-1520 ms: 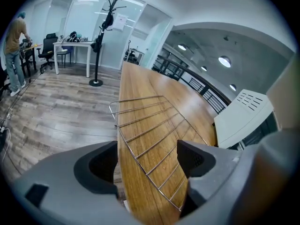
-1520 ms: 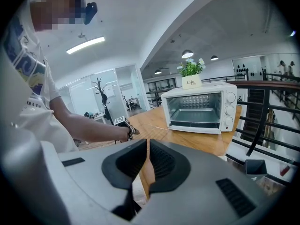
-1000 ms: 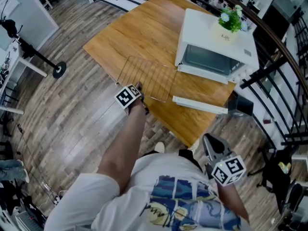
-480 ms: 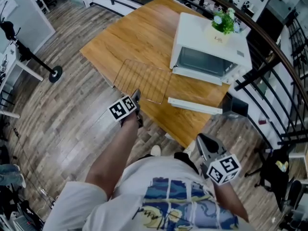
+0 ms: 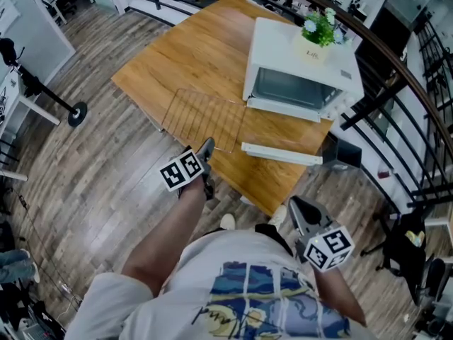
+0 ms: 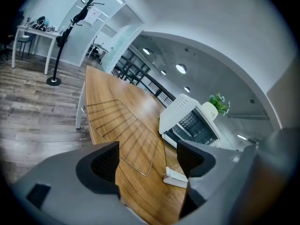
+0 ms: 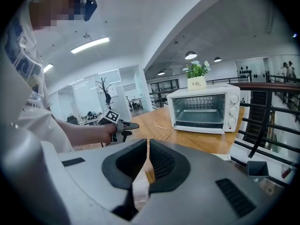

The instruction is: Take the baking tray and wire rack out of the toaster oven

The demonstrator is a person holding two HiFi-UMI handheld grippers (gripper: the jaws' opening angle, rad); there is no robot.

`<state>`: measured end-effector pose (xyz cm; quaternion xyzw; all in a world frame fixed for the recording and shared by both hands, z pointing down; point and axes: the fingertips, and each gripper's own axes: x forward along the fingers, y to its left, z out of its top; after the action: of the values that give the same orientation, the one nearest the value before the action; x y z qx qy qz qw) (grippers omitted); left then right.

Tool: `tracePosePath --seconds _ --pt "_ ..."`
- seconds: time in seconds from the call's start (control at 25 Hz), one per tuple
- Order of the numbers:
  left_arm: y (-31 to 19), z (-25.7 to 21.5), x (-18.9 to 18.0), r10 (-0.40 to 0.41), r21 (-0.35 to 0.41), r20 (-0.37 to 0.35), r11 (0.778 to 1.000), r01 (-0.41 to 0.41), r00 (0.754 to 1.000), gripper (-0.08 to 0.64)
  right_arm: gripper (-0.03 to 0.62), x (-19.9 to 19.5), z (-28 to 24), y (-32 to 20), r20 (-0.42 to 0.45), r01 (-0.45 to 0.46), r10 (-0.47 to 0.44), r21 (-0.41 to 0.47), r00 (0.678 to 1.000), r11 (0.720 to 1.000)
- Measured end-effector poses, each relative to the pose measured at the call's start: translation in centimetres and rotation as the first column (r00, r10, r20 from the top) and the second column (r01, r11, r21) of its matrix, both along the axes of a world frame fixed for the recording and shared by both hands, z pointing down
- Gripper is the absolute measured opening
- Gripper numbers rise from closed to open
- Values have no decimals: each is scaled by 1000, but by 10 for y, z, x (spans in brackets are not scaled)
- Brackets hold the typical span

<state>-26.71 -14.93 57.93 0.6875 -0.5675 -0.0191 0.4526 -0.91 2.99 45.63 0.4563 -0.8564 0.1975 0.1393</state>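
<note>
The wire rack (image 5: 205, 119) lies flat on the wooden table (image 5: 184, 55), near its front edge; the left gripper view shows the rack (image 6: 126, 135) ahead of the jaws. A pale flat baking tray (image 5: 283, 154) rests on the table in front of the white toaster oven (image 5: 301, 66), whose door hangs open. My left gripper (image 5: 206, 160) hovers just off the table edge, short of the rack; it is open and holds nothing (image 6: 147, 158). Low beside my body, my right gripper (image 5: 301, 214) is shut with nothing in it (image 7: 147, 146), and the oven (image 7: 204, 108) stands beyond its jaws.
A potted plant (image 5: 318, 25) sits on top of the oven. A black railing (image 5: 400, 66) curves past the table's far and right sides. A dark bin (image 5: 347, 151) stands on the floor by the table corner. A stand with a round base (image 5: 76, 112) is at the left.
My left gripper has drawn back from the rack's near edge toward my body, off the table. The rack stays flat on the table. The right gripper has hardly moved.
</note>
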Motion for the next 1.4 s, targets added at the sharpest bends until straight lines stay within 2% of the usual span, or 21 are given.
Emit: tracePosePath --seconds 0.16,0.4,0.64,0.8,1.0,1.4 --pt "5 -8 27 47 7 -32 999 -47 998 378 18 8 0 1 6 -12 12 4 1000 1000" --pt "6 -11 75 125 13 -43 992 -125 991 376 17 29 4 -1 17 -38 38 -1 999 999" --pt "3 -18 131 193 22 -121 981 -192 974 373 15 59 6 -2 25 -75 75 -8 997 997" --pt "2 -19 167 228 18 -145 974 -228 963 370 14 83 1 -4 26 -93 93 -8 995 996" --pt "-5 -27 214 275 48 -212 961 -272 938 368 14 115 -1 -9 33 -117 118 -5 993 993" --pt "-26 -30 289 275 81 -389 961 -264 880 368 14 178 -3 -22 35 -127 128 -7 991 992"
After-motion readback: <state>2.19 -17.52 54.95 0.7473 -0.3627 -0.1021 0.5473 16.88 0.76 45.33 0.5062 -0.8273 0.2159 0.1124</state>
